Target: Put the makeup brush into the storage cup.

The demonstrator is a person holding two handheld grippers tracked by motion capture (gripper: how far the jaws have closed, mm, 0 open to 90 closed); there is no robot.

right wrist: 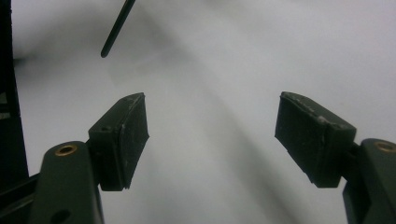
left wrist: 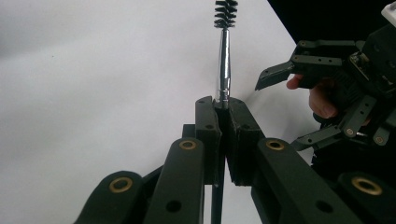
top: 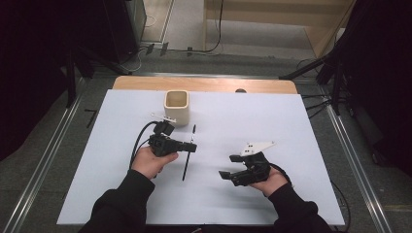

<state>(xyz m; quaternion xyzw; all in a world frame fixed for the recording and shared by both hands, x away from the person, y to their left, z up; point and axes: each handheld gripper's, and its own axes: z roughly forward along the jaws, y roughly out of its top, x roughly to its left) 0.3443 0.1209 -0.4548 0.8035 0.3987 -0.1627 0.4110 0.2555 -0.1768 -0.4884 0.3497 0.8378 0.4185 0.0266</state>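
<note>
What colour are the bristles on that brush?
Black, on a silver stem; the brush shows best in the left gripper view.

- Item: one slim brush (top: pixel 188 153), with a black bristled head (left wrist: pixel 225 13), a bright metal neck and a thin dark handle.
- State: clamped at the metal neck between the pads of the left tongs (left wrist: pixel 223 105).
- Pose: bristle end points away from the person, toward the far side; handle tip trails toward the person.
- Location: over the white surface (top: pixel 272 121), near its middle.
</note>
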